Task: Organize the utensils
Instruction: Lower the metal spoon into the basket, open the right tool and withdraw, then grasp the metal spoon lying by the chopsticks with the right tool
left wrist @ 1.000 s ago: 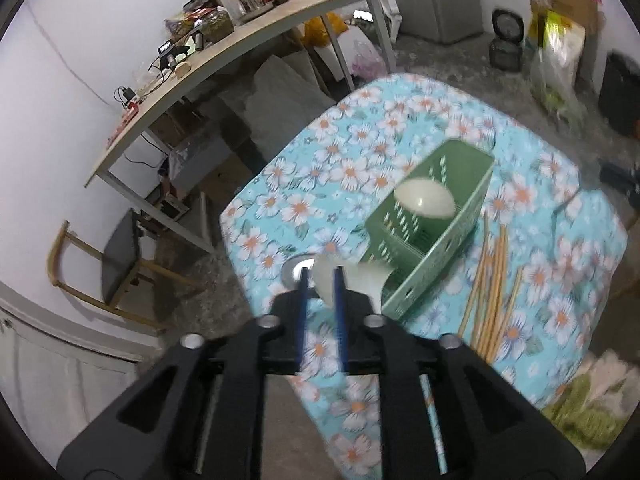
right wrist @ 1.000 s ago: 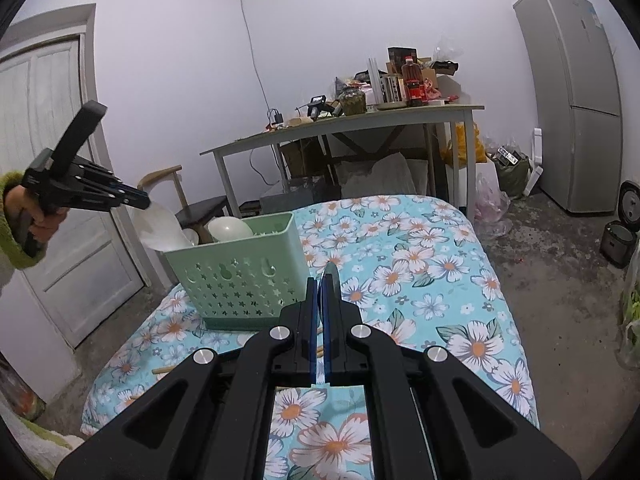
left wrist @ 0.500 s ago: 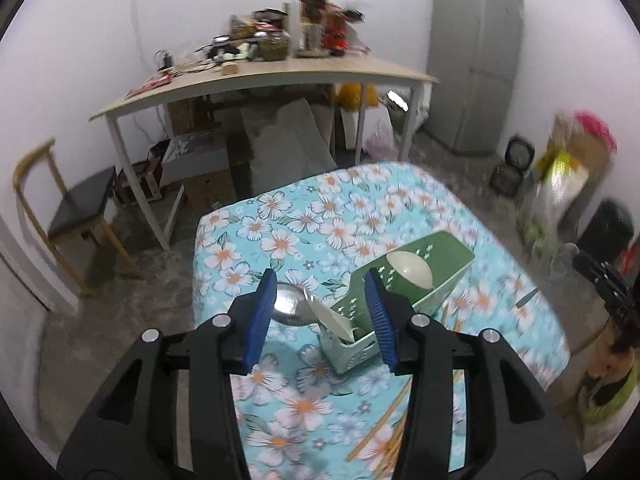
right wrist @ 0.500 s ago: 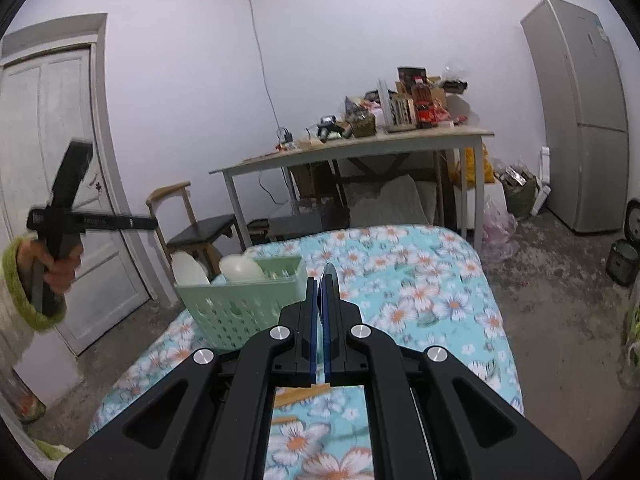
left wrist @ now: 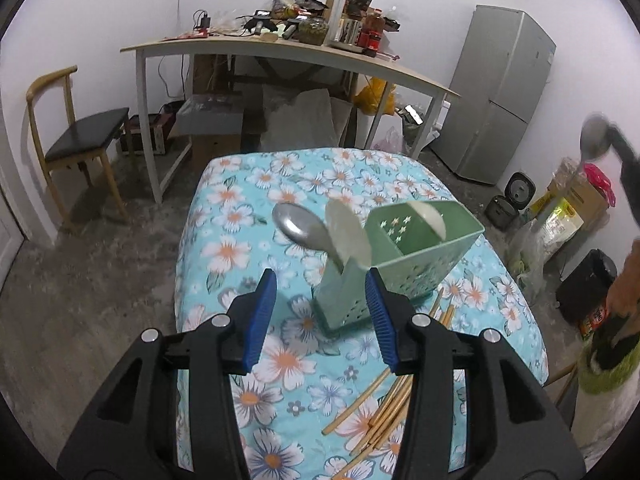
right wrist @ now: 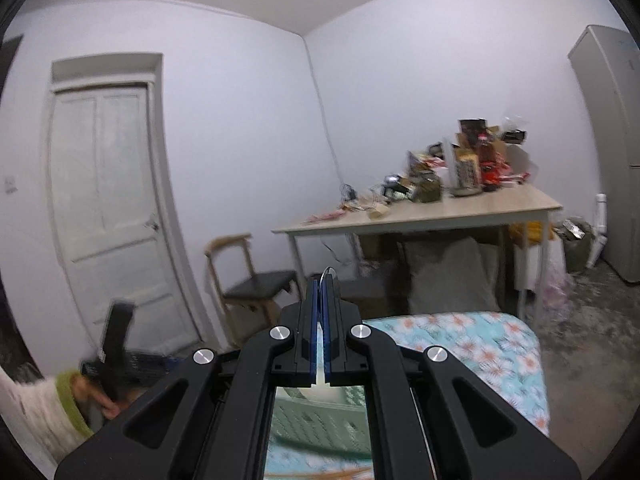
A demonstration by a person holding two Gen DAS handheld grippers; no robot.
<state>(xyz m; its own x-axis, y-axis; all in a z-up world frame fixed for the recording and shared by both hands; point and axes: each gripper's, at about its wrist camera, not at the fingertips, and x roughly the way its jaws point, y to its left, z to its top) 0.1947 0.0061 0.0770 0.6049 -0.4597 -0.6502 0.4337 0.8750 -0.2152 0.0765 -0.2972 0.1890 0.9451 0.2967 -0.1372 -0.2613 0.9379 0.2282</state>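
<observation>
Pointing down at the floral tablecloth (left wrist: 240, 216), the left gripper (left wrist: 320, 312) has its blue pads spread apart with nothing between them. Just beyond stands the green utensil basket (left wrist: 420, 264), holding two white spoons and a metal spoon (left wrist: 300, 228) at its near end. Bamboo chopsticks (left wrist: 384, 404) lie loose beside it. The right gripper (right wrist: 321, 292) is clenched on a thin metal handle (right wrist: 329, 270).

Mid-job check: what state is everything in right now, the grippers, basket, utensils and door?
Left gripper: open, empty.
Right gripper: shut on the raised spoon.
Basket: upright on the cloth.
Metal spoon: standing in the basket, leaning.
White spoons: both standing in the basket.
Chopsticks: loose on the cloth beside the basket.
Door: closed.
</observation>
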